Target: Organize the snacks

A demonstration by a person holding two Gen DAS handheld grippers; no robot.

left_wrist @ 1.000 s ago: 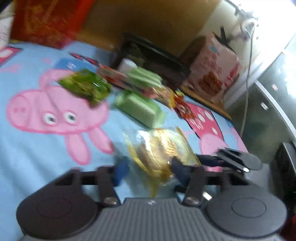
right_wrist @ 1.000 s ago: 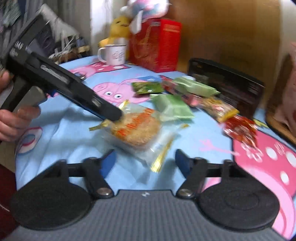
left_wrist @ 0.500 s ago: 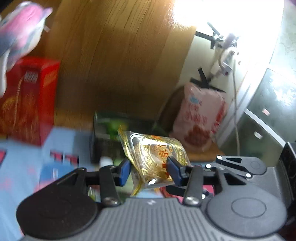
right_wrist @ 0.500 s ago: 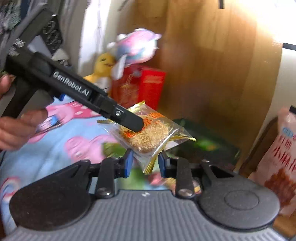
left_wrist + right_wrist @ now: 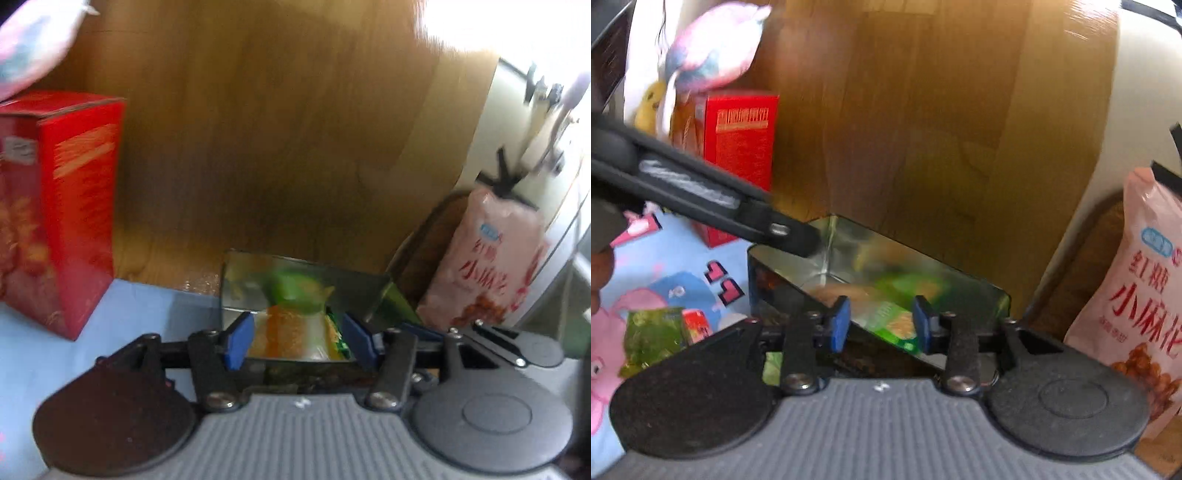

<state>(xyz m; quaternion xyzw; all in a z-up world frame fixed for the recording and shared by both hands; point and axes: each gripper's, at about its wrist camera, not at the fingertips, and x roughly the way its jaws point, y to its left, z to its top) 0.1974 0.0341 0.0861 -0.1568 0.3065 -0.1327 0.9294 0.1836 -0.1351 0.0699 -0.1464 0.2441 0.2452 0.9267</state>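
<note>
A shiny metal tin [image 5: 243, 280] stands at the back of the blue cartoon cloth, against a wooden panel. My left gripper [image 5: 297, 338] hovers over it, its jaws opening. A blurred orange-and-clear snack packet [image 5: 284, 332] shows between the blue pads, inside the tin and untouched by them. My right gripper [image 5: 881, 325] also hangs over the tin [image 5: 846, 240], its jaws opening, with nothing pinched. A green packet [image 5: 894, 321] lies in the tin below it. One of the left gripper's fingers [image 5: 790, 232] reaches in over the tin's left corner.
A red carton [image 5: 70, 206] stands left of the tin, a plush toy [image 5: 709, 48] on top of it. A pink snack bag [image 5: 1137, 295] leans at the right. A green packet [image 5: 653, 332] lies on the cloth at lower left.
Both grippers lifted the gold-wrapped pastry packet off the cloth and carried it back over the tin. It has left both sets of pads, which now stand wider apart.
</note>
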